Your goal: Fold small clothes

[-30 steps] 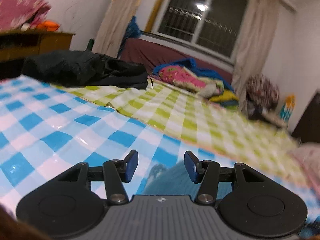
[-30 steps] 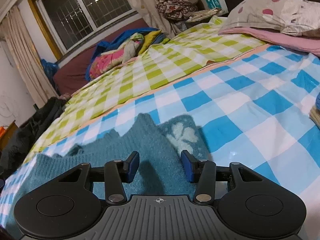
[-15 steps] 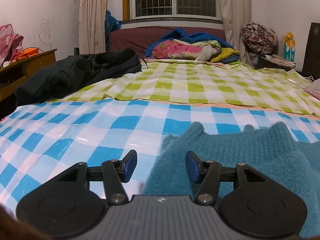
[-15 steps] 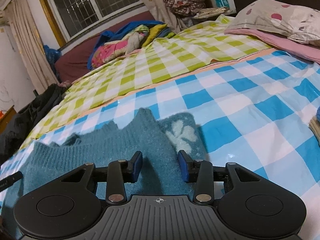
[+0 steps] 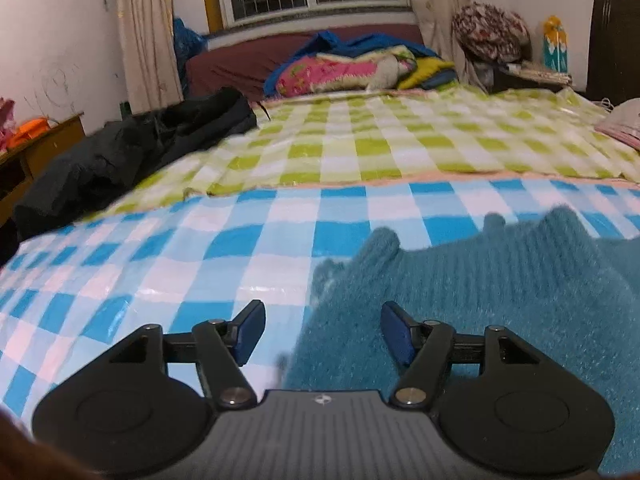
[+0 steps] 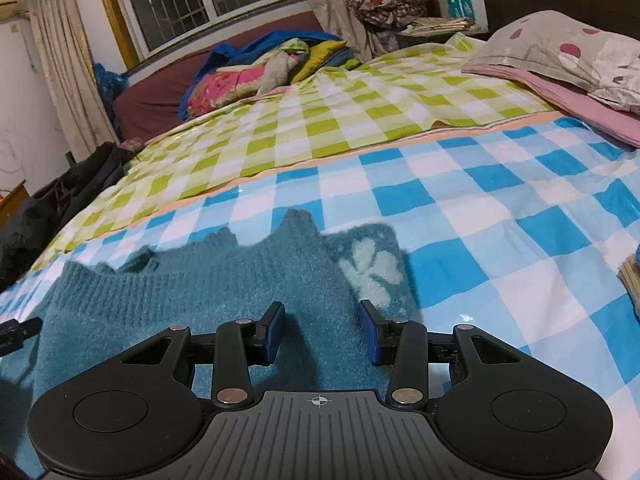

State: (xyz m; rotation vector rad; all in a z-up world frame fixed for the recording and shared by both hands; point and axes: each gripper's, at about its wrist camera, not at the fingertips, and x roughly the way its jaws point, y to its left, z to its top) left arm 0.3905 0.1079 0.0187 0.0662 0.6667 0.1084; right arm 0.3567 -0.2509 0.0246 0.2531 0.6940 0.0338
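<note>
- The teal knit garment (image 5: 500, 292) is a fuzzy, small sweater-like piece with a ribbed band running across its upper part and a jagged far edge of several raised points.
- In the right wrist view the garment (image 6: 224, 292) shows a pale flower or leaf motif (image 6: 370, 266) on a flap at its right end.
- It lies spread on the blue-and-white checked sheet (image 5: 140, 276), on the near side of the seam where that sheet meets the green-and-white checked sheet (image 5: 360, 140).
- Its long axis runs side to side, roughly parallel to that seam, with the pointed edge turned toward the seam and the window beyond.
- The left gripper (image 5: 323, 330) hovers over the garment's left edge; its jaws are opening, with one blue pad over the bare blue-checked sheet and the other over the knit, and neither presses on the fabric.
- The right gripper (image 6: 323, 330) sits over the garment's right part, just left of the flower motif; its jaws stand partly apart with a ridge of knit between them, and I cannot tell whether the pads pinch it.
- A black jacket (image 5: 132, 148) lies heaped well left of the garment, at the edge of the green-checked sheet.
</note>
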